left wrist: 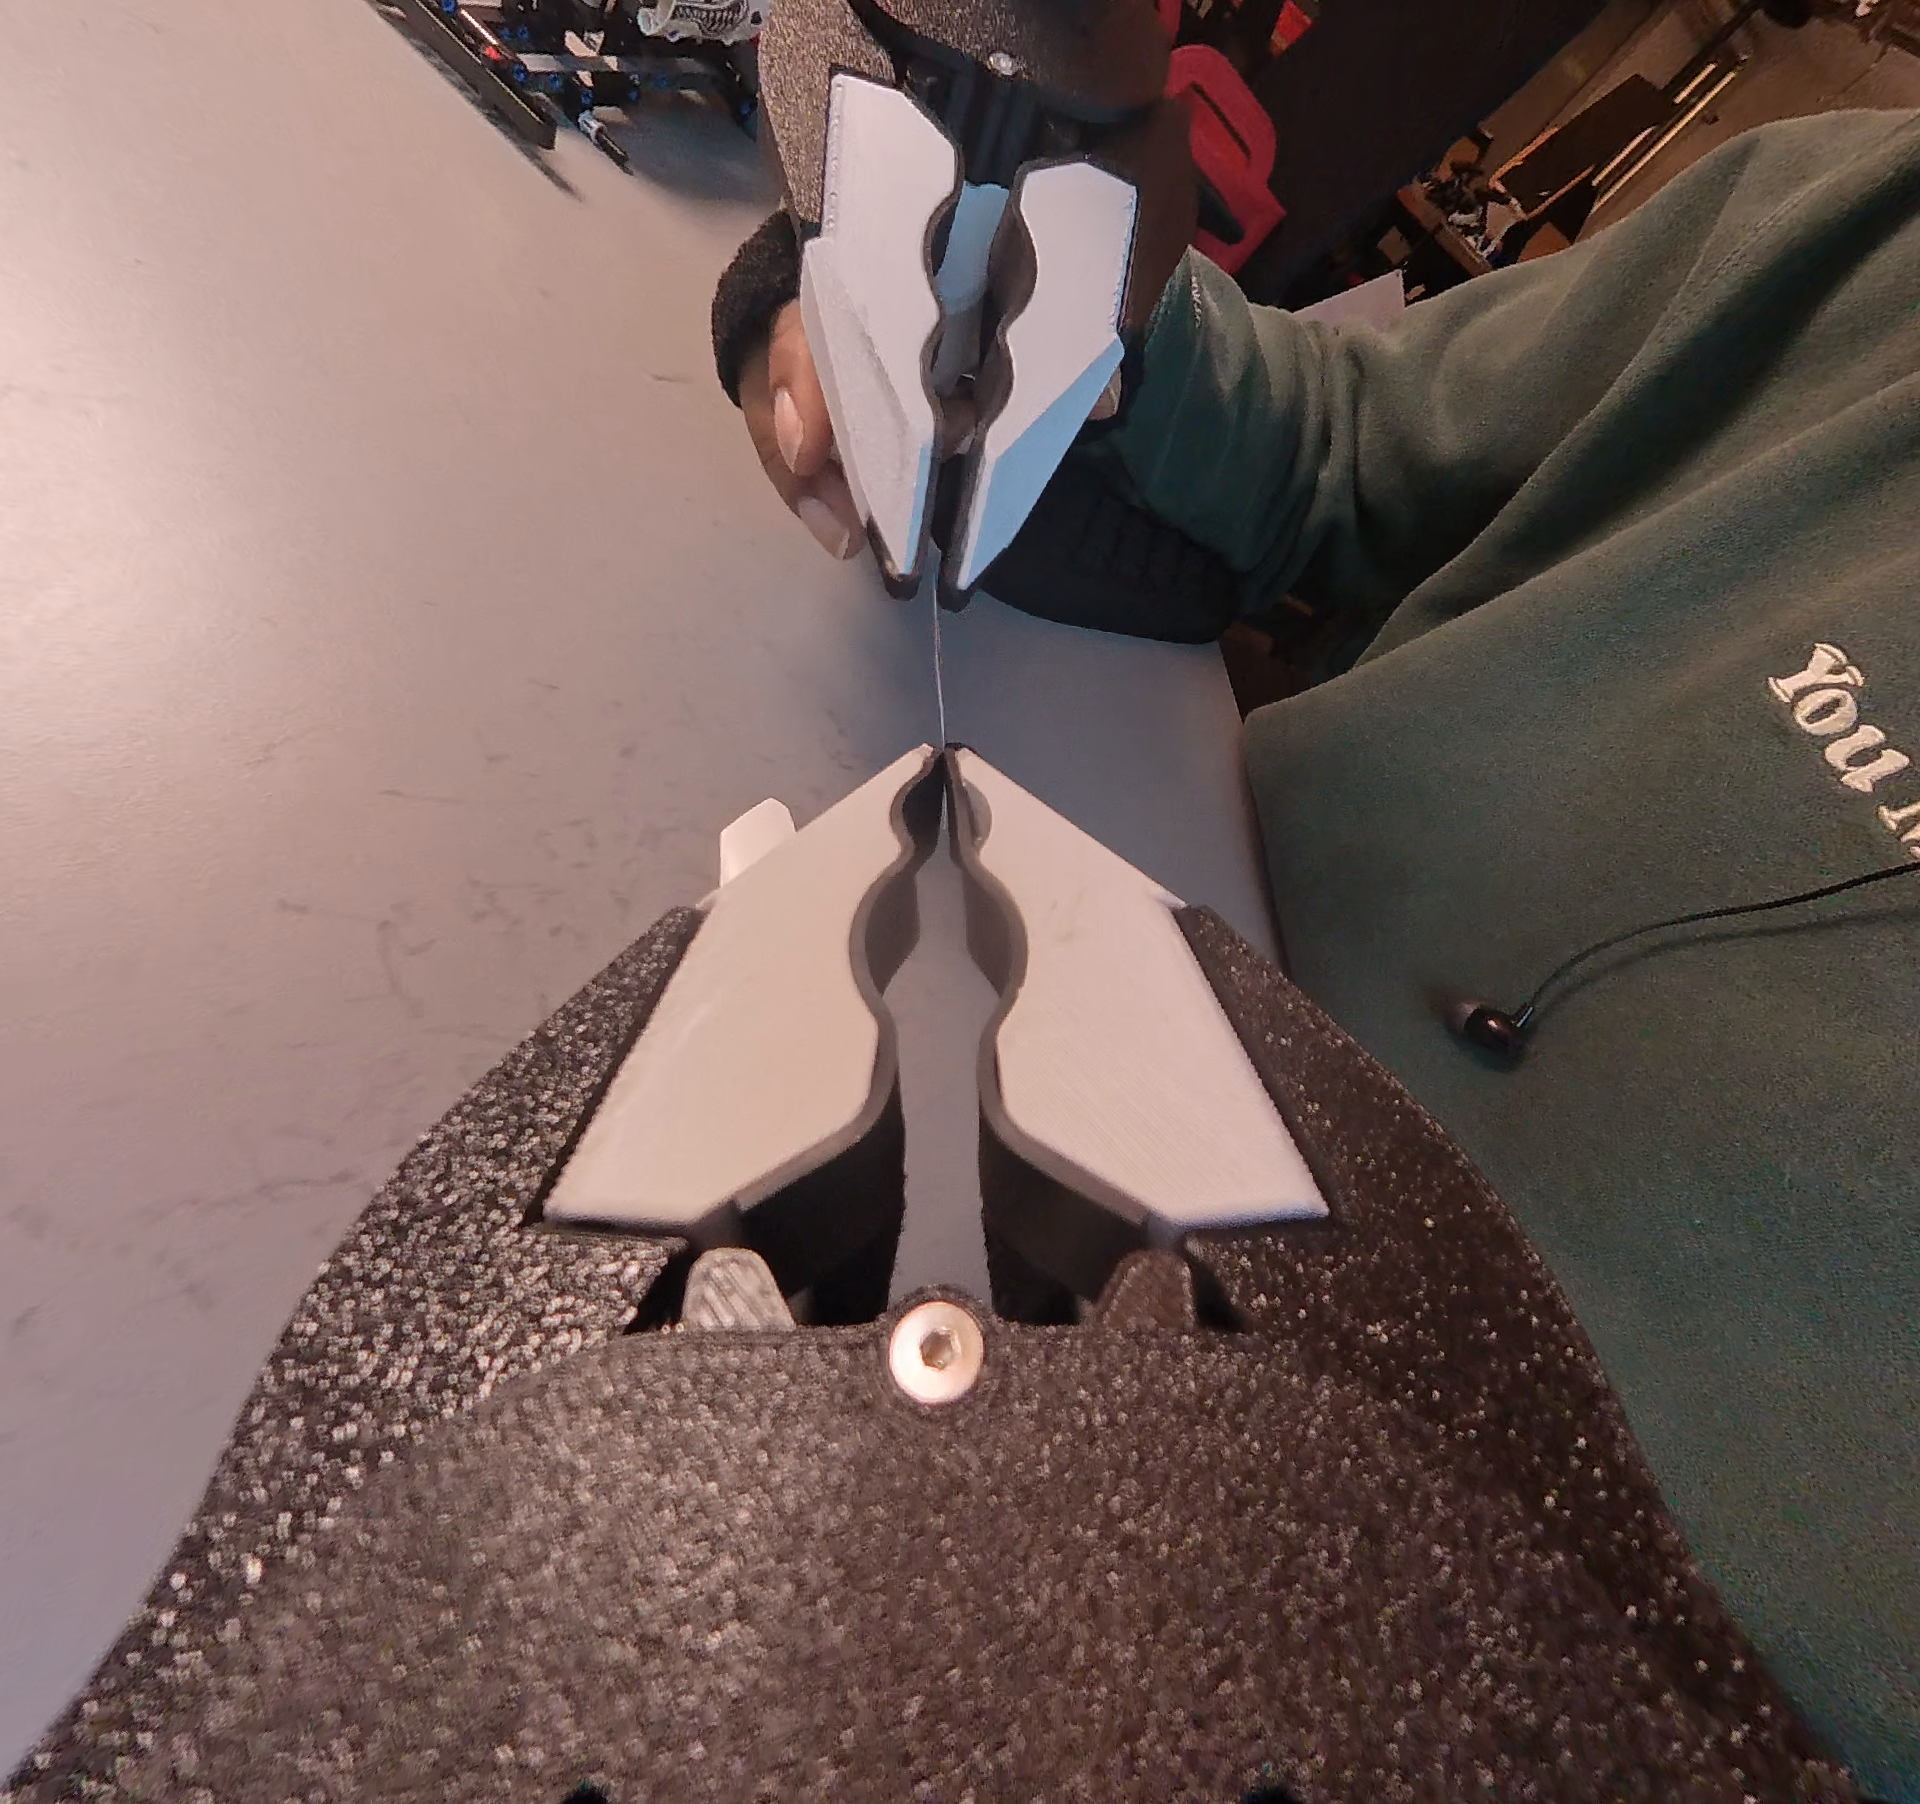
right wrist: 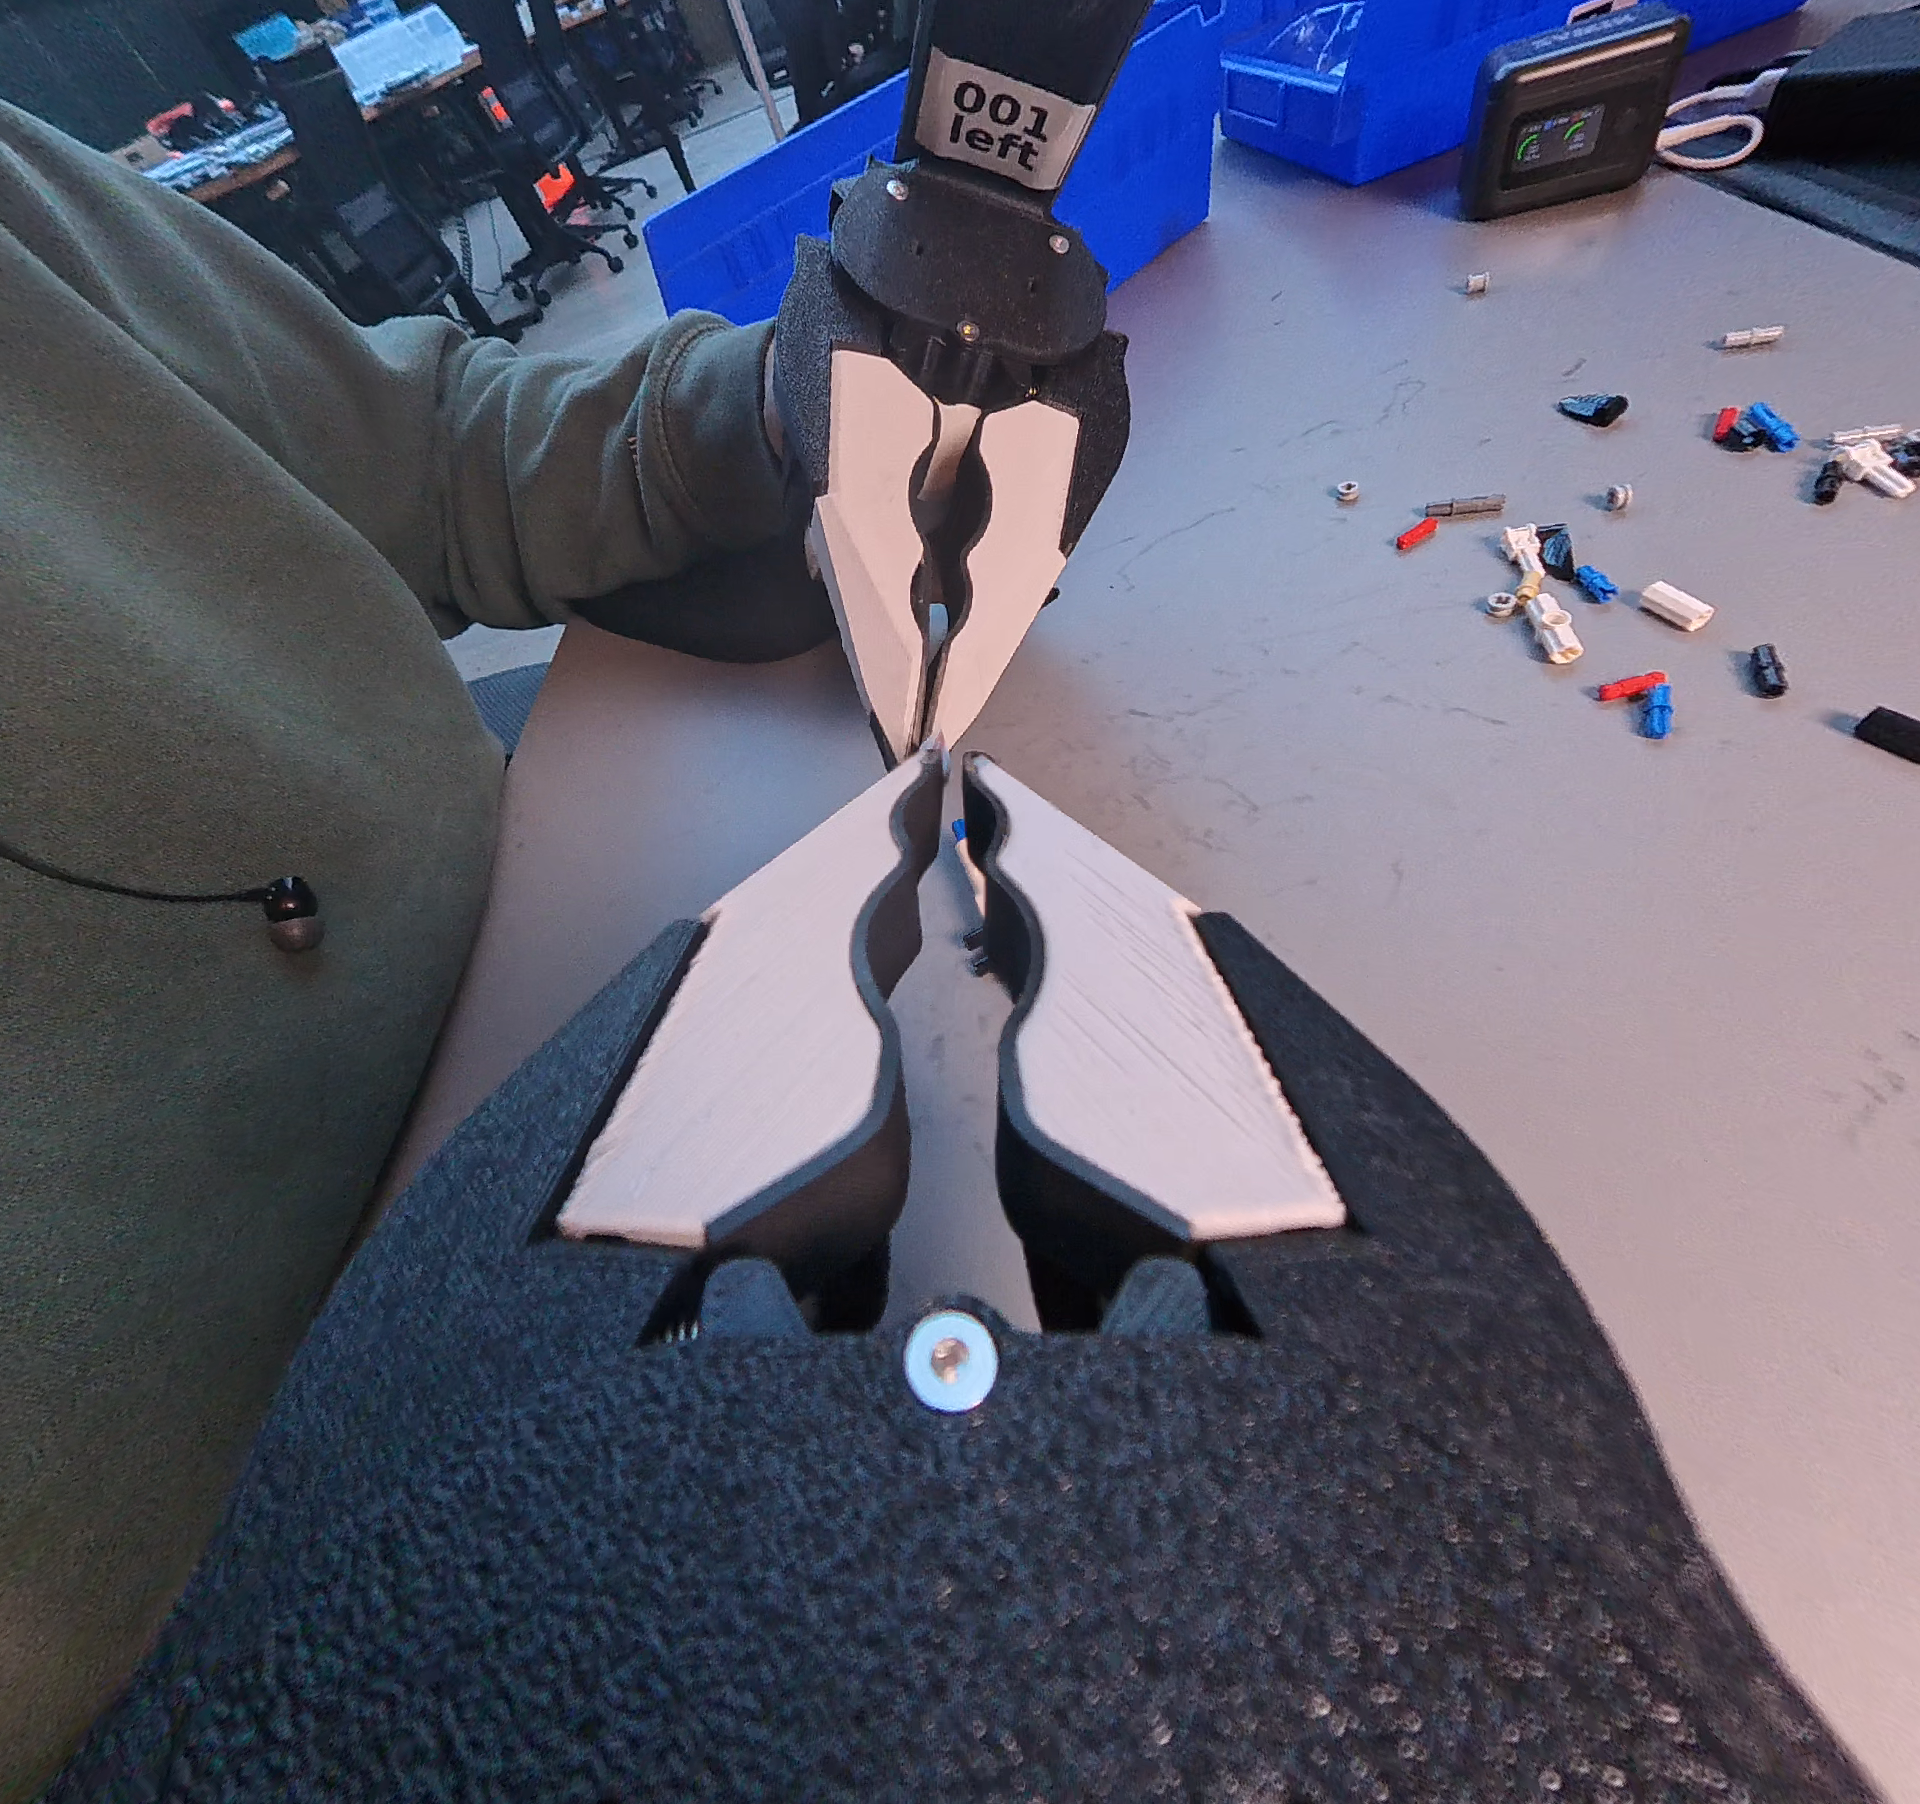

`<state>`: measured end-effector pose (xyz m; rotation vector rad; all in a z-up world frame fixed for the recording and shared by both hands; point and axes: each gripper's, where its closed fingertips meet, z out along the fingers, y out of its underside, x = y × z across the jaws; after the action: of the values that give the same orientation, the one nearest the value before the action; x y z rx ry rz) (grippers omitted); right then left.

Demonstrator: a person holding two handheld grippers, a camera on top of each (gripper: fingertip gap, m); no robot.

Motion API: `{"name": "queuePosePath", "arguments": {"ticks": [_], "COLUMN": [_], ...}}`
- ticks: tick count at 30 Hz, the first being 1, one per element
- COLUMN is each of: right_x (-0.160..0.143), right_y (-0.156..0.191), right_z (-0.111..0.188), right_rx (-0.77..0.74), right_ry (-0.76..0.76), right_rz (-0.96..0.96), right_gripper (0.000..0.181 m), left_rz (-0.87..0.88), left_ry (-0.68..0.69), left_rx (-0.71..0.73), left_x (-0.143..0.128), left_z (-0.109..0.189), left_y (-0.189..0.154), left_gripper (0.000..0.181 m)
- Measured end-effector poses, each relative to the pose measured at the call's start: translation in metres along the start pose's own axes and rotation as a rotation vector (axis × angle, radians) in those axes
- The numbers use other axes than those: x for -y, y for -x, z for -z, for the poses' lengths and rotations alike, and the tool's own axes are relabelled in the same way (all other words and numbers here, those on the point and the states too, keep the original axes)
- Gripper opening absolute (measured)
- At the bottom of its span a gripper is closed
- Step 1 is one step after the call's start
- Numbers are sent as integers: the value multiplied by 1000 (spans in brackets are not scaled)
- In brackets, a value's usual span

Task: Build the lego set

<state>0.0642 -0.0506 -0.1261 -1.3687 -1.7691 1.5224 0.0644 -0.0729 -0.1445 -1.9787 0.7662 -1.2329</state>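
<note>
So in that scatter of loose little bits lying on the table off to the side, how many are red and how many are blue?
Red pieces: 3
Blue pieces: 3
Total: 6
One more blue speck shows between the right gripper's fingers; it is not counted.

Your left gripper (left wrist: 943,755) shows rough, speckled black plastic housing, matt ridged pale fingers (left wrist: 748,1016), one shiny metal screw (left wrist: 935,1352). Table (left wrist: 312,611): smooth matt grey, scuffed. Your sleeve (right wrist: 582,466): soft green fleece cloth.
</note>
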Motion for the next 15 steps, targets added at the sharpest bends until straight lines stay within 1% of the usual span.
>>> {"name": "queuePosePath", "arguments": {"ticks": [1,3,6,9,11,13,15], "right_x": [0,-1,7,15,23,32,38], "right_y": [0,1,2,-2,-4,-2,-4], "right_z": [0,0,3,7,9,13,16], "right_rx": [0,2,0,-16,-20,1,-15], "right_ry": [2,10,-35,-83,-130,-187,-224], "right_rz": [2,18,24,3,-13,-43,-50], "right_gripper": [0,0,0,0,0,0,0], "left_rz": [2,5,17,58,66,47,46], "left_ry": [-3,-9,-54,-160,-200,-194,-223], "left_rx": [-4,-8,0,-25,-7,70,40], "left_x": [0,1,8,24,29,26,31], "left_z": [0,0,3,12,16,17,17], "left_y": [0,-1,1,1,4,15,9], "left_gripper": [0,0,0,23,30,34,34]}}
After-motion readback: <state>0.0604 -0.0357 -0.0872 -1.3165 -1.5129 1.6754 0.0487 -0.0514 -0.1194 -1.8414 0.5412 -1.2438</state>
